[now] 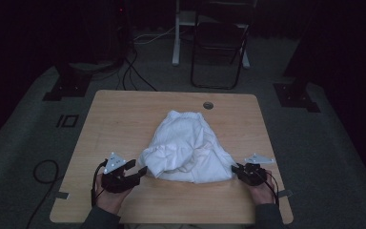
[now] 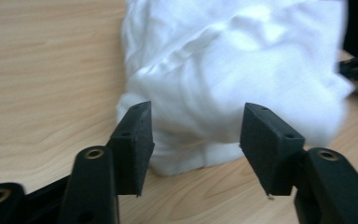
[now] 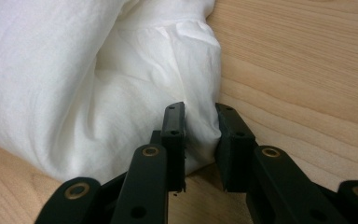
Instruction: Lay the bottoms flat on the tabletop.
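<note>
White cloth [image 1: 187, 150] lies crumpled in a heap on the wooden counter [image 1: 124, 119], toward the near half, between the two claws. Left claw [image 1: 140, 169] sits just beside the cloth's near-left corner, jaws spread wide, nothing gripped; in the left gripper view the cloth [image 2: 223, 79] is just ahead of the gap between the pads [image 2: 133, 140], not pinched. Right claw [image 1: 237, 170] is at the cloth's near-right corner, jaws pressed onto a fold of fabric [image 3: 200, 135], clamped between both pads in the right gripper view. Hands low at the counter's near edge
</note>
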A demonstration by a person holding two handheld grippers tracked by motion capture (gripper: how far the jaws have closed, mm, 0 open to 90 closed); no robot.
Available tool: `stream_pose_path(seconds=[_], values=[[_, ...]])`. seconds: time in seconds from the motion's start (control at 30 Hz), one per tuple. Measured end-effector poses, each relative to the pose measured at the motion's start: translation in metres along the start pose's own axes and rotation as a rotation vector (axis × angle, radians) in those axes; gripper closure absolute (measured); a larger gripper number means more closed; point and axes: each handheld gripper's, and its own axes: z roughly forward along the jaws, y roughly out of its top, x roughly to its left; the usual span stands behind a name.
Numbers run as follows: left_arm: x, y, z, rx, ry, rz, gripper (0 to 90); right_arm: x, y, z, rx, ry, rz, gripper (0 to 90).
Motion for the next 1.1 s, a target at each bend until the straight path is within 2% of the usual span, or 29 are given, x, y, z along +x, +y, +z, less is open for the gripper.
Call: stream_pose_path(seconds=[0.13, 0.2, 0.3, 0.37, 0.4, 0.43, 0.5, 0.6, 0.67, 0.77, 0.93, 1.1], values=[[-0.014, 0.011, 0.003, -0.023, -0.042, 0.033, 35.8, 0.000, 0.000, 0.000, 0.000, 0.000, 0.001, 74.8], [-0.023, 0.016, 0.010, -0.016, -0.056, 0.068, 31.6, 0.000, 0.000, 0.000, 0.001, 0.000, 0.000, 74.8], [-0.033, 0.018, 0.026, 0.014, -0.032, 0.136, 29.4, 0.000, 0.000, 0.000, 0.000, 0.002, 0.002, 74.8], [-0.036, 0.018, 0.037, 0.035, -0.002, 0.175, 29.5, 0.000, 0.000, 0.000, 0.000, 0.002, 0.000, 74.8], [-0.036, 0.017, 0.044, 0.045, 0.029, 0.198, 30.0, 0.000, 0.000, 0.000, 0.000, 0.003, 0.001, 74.8], [-0.035, 0.016, 0.047, 0.052, 0.046, 0.200, 33.5, -0.001, 0.000, 0.000, 0.001, 0.003, 0.001, 74.8], [-0.028, 0.016, 0.052, 0.075, 0.055, 0.179, 47.3, -0.001, 0.000, 0.000, 0.000, 0.005, -0.001, 74.8], [-0.015, 0.016, 0.051, 0.073, 0.065, 0.150, 73.2, -0.001, 0.000, 0.000, 0.000, 0.006, -0.001, 74.8], [-0.007, 0.018, 0.047, 0.067, 0.084, 0.134, 81.1, -0.001, 0.000, 0.000, 0.000, 0.006, -0.001, 74.8], [0.008, 0.021, 0.039, 0.050, 0.129, 0.097, 83.1, -0.001, 0.000, 0.000, 0.000, 0.006, 0.000, 74.8], [0.040, 0.018, 0.029, 0.024, 0.170, -0.008, 83.6, -0.001, 0.000, 0.000, 0.000, 0.006, 0.001, 74.8], [0.080, 0.001, 0.023, 0.030, 0.205, -0.168, 83.6, -0.002, 0.000, 0.000, -0.001, 0.009, 0.003, 74.8]])
